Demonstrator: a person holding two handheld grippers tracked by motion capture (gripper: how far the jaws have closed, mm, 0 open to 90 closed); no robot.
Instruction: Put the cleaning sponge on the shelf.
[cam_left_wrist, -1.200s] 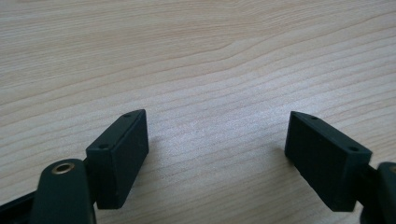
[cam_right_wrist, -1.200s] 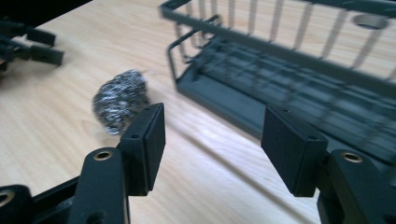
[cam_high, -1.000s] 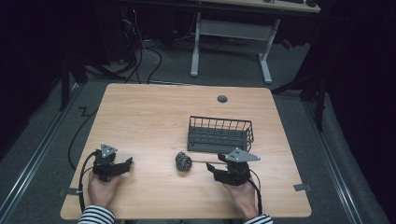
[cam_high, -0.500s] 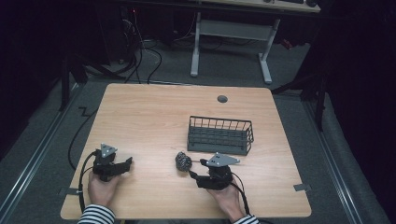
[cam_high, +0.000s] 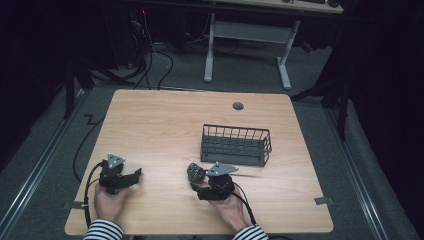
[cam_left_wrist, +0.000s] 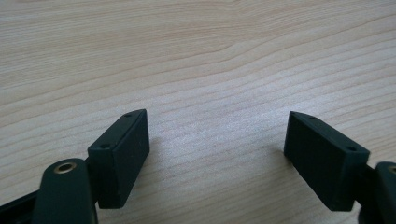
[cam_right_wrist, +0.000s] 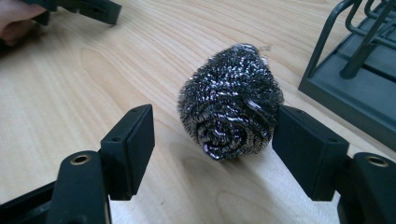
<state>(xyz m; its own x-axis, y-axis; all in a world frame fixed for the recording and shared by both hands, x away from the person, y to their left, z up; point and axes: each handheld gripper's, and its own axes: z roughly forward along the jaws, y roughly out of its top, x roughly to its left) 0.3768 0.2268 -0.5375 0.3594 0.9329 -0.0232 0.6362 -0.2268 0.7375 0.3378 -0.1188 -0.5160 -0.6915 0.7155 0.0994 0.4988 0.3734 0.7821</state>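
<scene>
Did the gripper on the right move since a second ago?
Yes. The right gripper slid leftward, away from the dark wire basket, toward the shiny steel wool scrubber. Its jaws have just been opening, with the scrubber between them, not yet squeezed.

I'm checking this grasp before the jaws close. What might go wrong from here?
The steel wool scourer sits off-centre in the right gripper, against one jaw with a gap to the other, so closing may push it sideways. It is round and springy, so it may roll or slip. The wire basket stands close beside; a swing might clip it.
</scene>
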